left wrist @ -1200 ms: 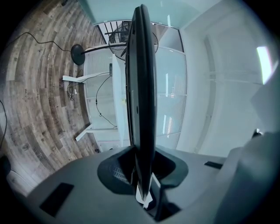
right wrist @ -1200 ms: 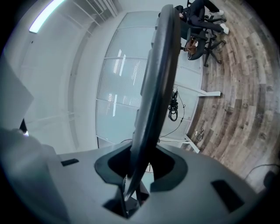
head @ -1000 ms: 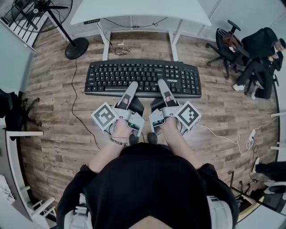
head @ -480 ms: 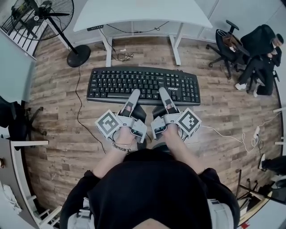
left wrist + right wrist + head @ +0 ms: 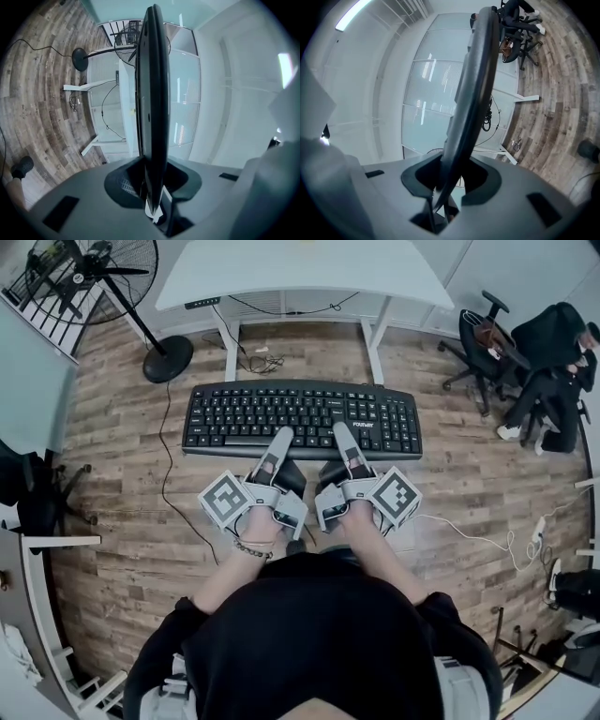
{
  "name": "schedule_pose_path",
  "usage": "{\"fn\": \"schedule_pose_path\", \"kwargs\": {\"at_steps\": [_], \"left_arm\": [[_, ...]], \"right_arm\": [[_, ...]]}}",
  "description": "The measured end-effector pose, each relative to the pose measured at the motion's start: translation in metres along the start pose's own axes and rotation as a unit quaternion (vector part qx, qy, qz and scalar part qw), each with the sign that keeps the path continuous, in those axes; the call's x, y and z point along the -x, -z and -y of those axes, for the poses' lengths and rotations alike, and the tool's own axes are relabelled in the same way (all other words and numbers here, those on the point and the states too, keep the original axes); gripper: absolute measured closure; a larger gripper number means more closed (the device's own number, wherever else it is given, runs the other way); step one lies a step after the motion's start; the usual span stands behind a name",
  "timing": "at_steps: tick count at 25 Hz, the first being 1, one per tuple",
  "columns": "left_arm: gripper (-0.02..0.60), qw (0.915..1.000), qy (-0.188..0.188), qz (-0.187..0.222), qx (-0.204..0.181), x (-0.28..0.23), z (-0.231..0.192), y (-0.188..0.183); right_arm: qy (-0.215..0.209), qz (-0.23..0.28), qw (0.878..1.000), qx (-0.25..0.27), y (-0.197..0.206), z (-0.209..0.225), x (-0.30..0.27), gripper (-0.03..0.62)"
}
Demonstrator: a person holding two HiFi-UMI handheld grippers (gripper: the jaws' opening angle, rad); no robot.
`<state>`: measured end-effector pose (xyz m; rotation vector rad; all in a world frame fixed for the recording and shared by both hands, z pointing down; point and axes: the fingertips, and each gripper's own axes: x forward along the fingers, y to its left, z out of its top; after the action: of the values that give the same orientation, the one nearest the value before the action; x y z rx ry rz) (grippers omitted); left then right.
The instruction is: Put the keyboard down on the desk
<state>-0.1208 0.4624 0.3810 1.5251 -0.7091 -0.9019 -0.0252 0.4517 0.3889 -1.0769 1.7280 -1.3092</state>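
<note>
At the bottom of the head view, nearest: the person's dark top and two forearms, each hand on a gripper.

- Left gripper [image 5: 278, 441]: jaws clamped over the near long edge of the keyboard [image 5: 302, 413], just left of its middle.
- Right gripper [image 5: 345, 439]: clamped on the same edge, just right of the middle.
- Keyboard: black, full-size, keys up, held roughly level in the air over the wooden floor [image 5: 112, 521]; not on the desk.
- Desk [image 5: 300, 273]: white, farther on, beyond the keyboard's far edge; its top is bare where visible.
- Beyond, left: standing fan [image 5: 94, 263]. Right: office chair [image 5: 483, 334] and a seated person [image 5: 553, 343].

Risks, as judged: both grips sit close together on one long edge. The far edge may sag, or the keyboard may pivot and slip if either grip loosens. Set down short, it could strike the desk's near edge or tip off it.

Views compared: the gripper views show the keyboard edge-on, seated deep between each pair of jaws, a contact the head view only suggests. The head view alone shows the key side, the spacing of the grips and the stretch of floor between keyboard and desk.
</note>
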Motion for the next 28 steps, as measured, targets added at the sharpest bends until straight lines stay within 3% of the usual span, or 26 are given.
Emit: {"fn": "schedule_pose_path", "kwargs": {"at_steps": [21,28], "left_arm": [[0.483,0.9997,0.013,0.021,-0.006,-0.194,-0.015,-0.038],[0.483,0.9989,0.010,0.046,-0.007,-0.258,-0.023,-0.062]], "right_arm": [[-0.012,-0.003,1.000,0.027,-0.139,0.023,-0.144,0.479],[-0.020,-0.028,0.999,0.037,-0.179,0.031,-0.205,0.477]]}}
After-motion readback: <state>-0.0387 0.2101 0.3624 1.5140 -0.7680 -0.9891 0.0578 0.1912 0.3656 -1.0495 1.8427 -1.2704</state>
